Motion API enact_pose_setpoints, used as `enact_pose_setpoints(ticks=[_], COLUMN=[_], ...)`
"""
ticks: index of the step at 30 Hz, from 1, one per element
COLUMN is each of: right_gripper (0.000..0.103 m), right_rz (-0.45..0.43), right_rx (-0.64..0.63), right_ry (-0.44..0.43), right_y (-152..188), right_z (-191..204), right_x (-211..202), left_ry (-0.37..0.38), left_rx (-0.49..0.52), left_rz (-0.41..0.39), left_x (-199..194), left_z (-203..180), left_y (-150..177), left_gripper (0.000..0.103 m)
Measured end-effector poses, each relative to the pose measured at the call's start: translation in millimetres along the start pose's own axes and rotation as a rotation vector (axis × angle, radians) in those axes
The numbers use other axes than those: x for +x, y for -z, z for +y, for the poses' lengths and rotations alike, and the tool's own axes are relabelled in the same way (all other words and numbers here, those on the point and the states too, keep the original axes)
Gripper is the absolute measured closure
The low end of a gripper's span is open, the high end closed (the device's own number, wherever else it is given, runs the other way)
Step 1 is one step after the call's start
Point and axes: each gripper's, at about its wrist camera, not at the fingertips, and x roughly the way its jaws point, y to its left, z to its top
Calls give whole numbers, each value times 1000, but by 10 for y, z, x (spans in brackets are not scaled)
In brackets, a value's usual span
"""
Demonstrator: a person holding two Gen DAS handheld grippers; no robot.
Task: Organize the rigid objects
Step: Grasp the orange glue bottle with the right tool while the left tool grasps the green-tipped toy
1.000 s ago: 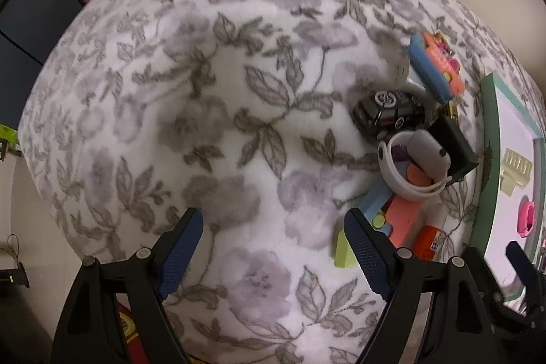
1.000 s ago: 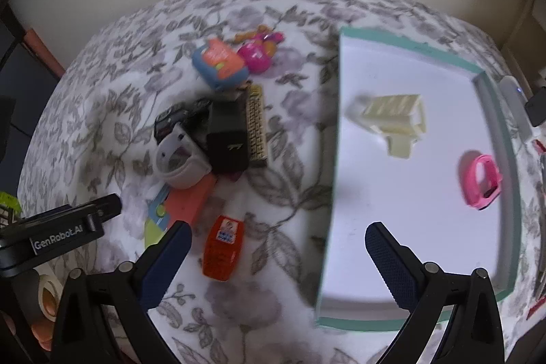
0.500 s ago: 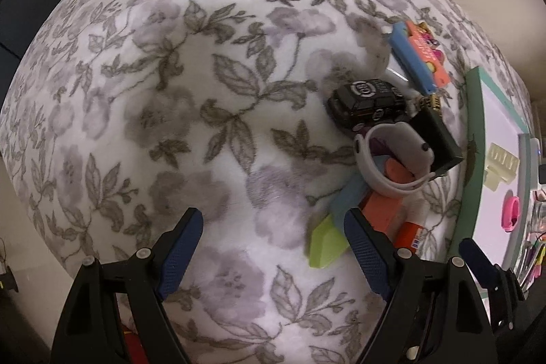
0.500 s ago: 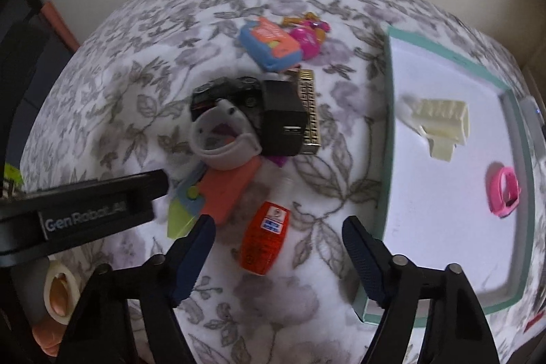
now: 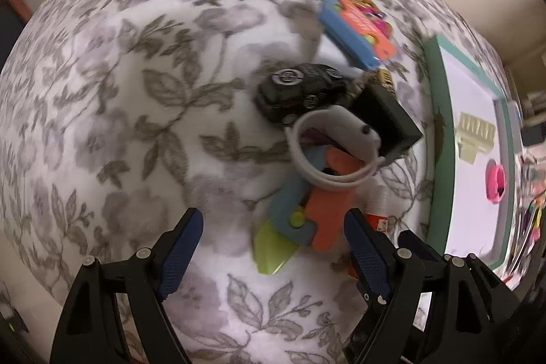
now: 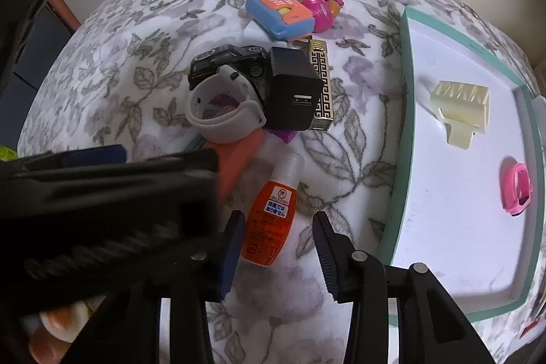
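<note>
Right wrist view shows the right gripper [image 6: 278, 239] with its jaws partly open on either side of an orange bottle [image 6: 272, 215] lying on the flowered cloth [image 6: 112, 74], not gripping it. Just beyond lie a grey wristband [image 6: 221, 111], black charger [image 6: 293, 92] and toy car [image 6: 227, 60]. A cream clip [image 6: 460, 106] and pink toy [image 6: 517, 188] sit in the tray [image 6: 406, 132]. The left gripper [image 5: 273, 244] is wide open, empty, near a green and orange toy [image 5: 300, 217].

Left gripper [image 5: 273, 248]: jaws wide apart, nothing between, angled down. Right gripper [image 6: 276, 248]: jaws parted, narrower gap, low. Left gripper body crosses right wrist view, lower left.
</note>
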Motion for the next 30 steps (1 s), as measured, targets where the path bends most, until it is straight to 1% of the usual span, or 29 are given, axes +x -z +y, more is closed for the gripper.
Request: enact_pose_setpoints(ticks=[3, 6, 8, 10, 11, 14, 16, 18, 19, 20, 22, 26, 30], right_gripper=[60, 61, 61, 61, 61, 61, 61, 61, 61, 61, 61, 60, 61], right_rz=[7, 17, 26, 31, 34, 37, 41, 50, 45, 45, 40, 31, 29], right_rx=[3, 2, 4, 5, 9, 17, 33, 43, 39, 34, 29, 3, -1], right_ry=[-4, 0, 4, 5, 4, 2, -3, 3, 7, 13, 22, 44, 44], right_y=[9, 33, 52, 62, 64, 60, 55, 55, 52, 48, 40, 41, 41], right_z=[-31, -62, -81, -86, -90, -103, -134, -176, -176, -168, -154, -100, -84], right_x=[-15, -23, -19, -9, 0, 25, 45, 86, 85, 84, 84, 97, 109], left_ry=[-25, -44, -56, -66, -60, -30, 7, 45, 52, 45, -1, -56, -59], left_rx=[53, 82, 100, 113, 115, 106, 95, 74, 71, 71, 95, 141, 148], left_rz=[-9, -14, -16, -18, -18, -11, -2, 12, 16, 21, 11, 4, 4], left_x=[40, 89, 123, 160, 192, 247, 253, 285, 303, 330, 345, 375, 396], left_z=[-153, -287, -347, -416, -406, -445, -410, -402, -397, -406, -437, -566, -620], left_y=[-34, -64, -90, -123, -61, -98, -104, -126, -126, -129, -116, -102, -107], left_gripper=[18, 18, 19, 24, 24, 28, 37, 40, 42, 43, 50, 53, 53])
